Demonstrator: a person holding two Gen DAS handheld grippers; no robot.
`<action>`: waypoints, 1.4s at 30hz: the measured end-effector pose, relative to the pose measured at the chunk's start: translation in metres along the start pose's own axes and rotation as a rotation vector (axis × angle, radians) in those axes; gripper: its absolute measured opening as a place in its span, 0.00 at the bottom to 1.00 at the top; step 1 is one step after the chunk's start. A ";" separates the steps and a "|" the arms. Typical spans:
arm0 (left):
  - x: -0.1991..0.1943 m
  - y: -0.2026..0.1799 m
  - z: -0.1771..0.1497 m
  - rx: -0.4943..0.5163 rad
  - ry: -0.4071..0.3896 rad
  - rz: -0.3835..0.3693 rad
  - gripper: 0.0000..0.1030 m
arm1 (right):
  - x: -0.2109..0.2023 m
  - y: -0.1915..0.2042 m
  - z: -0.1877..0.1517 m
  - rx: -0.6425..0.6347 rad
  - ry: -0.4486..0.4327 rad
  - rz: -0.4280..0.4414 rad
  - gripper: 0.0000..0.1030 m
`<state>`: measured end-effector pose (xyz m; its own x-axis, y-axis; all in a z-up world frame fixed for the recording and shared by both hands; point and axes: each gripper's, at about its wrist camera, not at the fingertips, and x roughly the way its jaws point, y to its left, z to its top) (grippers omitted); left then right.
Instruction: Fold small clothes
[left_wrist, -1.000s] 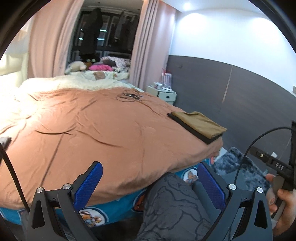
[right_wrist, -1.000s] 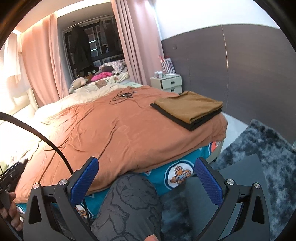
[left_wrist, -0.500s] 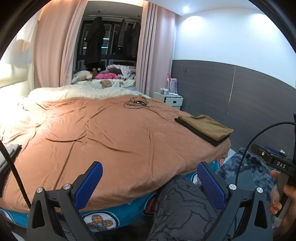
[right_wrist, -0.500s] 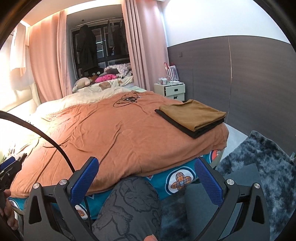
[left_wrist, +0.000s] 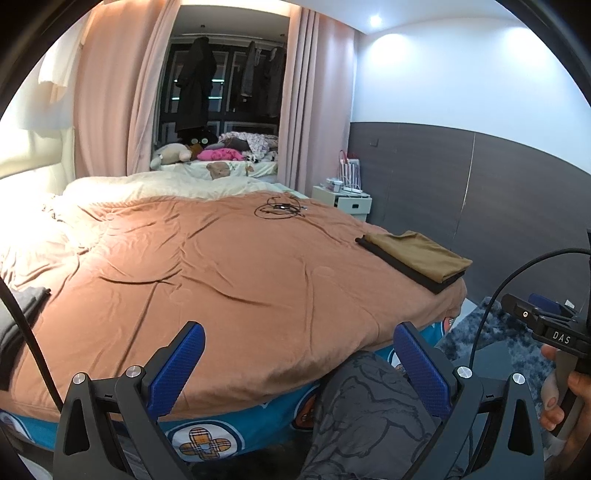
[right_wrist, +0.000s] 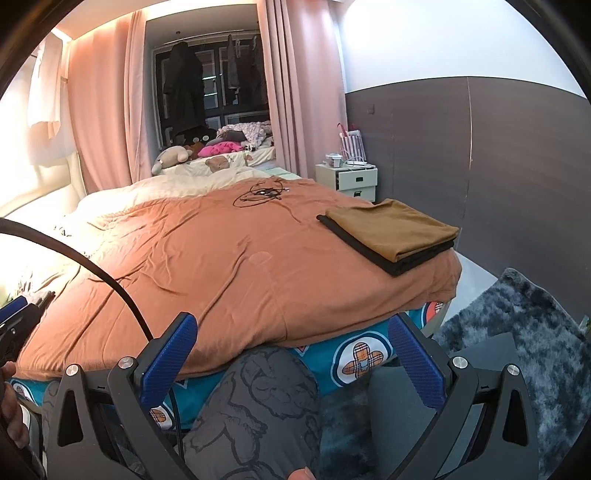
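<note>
From the left wrist, the left gripper (left_wrist: 297, 363) hangs with its blue-padded jaws spread wide and empty off the near edge of the rust-orange quilted bedspread (left_wrist: 229, 273); a folded mustard-brown garment on a folded black one (left_wrist: 417, 258) sits at the right edge, and a crumpled dark grey garment (left_wrist: 18, 321) at the left edge looks like the next pick. From the right wrist, the right gripper (right_wrist: 291, 360) is likewise wide apart and empty, the folded stack (right_wrist: 395, 230) at the bed's right corner, so this reads as between folds. No container shows.
</note>
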<state>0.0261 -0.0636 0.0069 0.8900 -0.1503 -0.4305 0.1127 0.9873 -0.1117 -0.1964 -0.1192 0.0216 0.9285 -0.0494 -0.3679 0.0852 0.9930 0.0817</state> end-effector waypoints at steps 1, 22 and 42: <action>0.000 0.000 0.000 0.000 -0.001 0.001 1.00 | 0.000 0.000 0.000 -0.001 -0.001 0.000 1.00; -0.008 0.003 0.002 0.000 -0.016 0.019 1.00 | -0.002 -0.006 -0.002 -0.014 -0.016 -0.008 1.00; -0.017 0.010 0.000 -0.005 -0.030 0.039 0.99 | -0.005 -0.020 -0.003 -0.029 -0.028 0.010 1.00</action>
<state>0.0120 -0.0516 0.0127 0.9064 -0.1099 -0.4078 0.0756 0.9922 -0.0995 -0.2036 -0.1382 0.0191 0.9390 -0.0424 -0.3414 0.0662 0.9961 0.0584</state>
